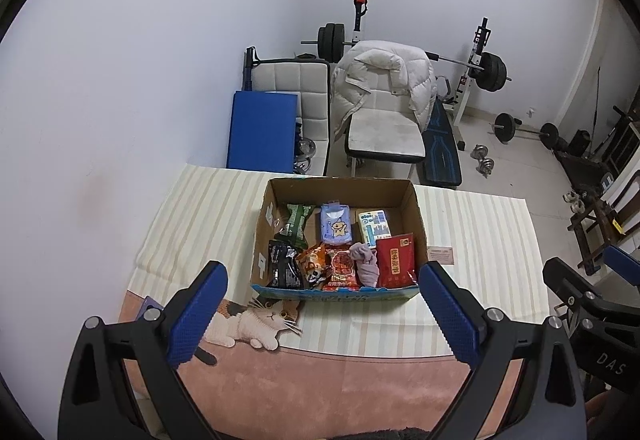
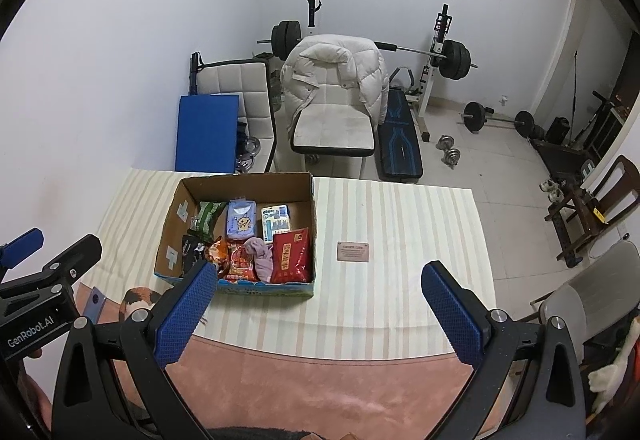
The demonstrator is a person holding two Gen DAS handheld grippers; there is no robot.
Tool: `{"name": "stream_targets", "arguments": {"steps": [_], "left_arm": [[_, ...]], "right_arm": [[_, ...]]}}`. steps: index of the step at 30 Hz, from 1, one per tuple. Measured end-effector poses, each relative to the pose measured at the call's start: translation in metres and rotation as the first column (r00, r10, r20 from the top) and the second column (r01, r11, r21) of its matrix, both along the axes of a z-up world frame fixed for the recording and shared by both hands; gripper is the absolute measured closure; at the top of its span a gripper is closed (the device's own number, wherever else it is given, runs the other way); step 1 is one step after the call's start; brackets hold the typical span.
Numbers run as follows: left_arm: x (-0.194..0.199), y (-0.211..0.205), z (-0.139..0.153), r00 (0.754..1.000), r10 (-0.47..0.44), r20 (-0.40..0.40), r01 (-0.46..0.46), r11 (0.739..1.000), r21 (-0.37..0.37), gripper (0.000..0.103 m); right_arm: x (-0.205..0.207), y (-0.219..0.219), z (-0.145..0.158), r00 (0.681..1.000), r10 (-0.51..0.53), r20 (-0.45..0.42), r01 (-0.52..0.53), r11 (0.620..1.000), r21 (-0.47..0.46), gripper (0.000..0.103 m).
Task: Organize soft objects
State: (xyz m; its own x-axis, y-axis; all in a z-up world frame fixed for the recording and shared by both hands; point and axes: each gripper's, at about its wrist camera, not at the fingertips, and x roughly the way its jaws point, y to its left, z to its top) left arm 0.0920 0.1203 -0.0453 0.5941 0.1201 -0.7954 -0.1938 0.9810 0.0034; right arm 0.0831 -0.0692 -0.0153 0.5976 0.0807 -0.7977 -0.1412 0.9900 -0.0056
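Cardboard box on the striped surface, filled with snack packets, red pouch and pink sock; both grippers' jaws are spread wide, empty.

Surface: table under a striped cloth with a pink cat-print edge.
On it: open cardboard box of packets; small card well right of it.

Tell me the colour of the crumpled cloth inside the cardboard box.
Pale mauve-pink crumpled cloth; clearest in the left wrist view.
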Motion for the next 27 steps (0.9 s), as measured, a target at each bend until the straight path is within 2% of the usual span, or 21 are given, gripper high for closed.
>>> {"name": "stream_targets", "arguments": {"steps": [14, 17, 27], "left_arm": [[0.0033, 0.0006, 0.0010, 1.000, -0.002, 0.009, 0.002, 1.000, 0.012, 0.005], [0.0031, 0.0014, 0.0021, 1.000, -0.003, 0.016, 0.002, 1.000, 0.017, 0.000], [0.0059, 0.0056, 0.0022, 1.000, 0.005, 0.013, -0.005, 1.000, 0.019, 0.000]], "right_arm": [[-0.0006, -0.0051, 0.0022, 1.000, -0.011, 0.000, 0.011, 1.000, -0.010, 0.000], [0.0003, -0.0059, 0.0025, 1.000, -0.010, -0.001, 0.010, 1.000, -0.011, 0.000], [0.0011, -0.0049, 0.0027, 1.000, -0.011, -0.001, 0.011, 1.000, -0.010, 0.000]]}}
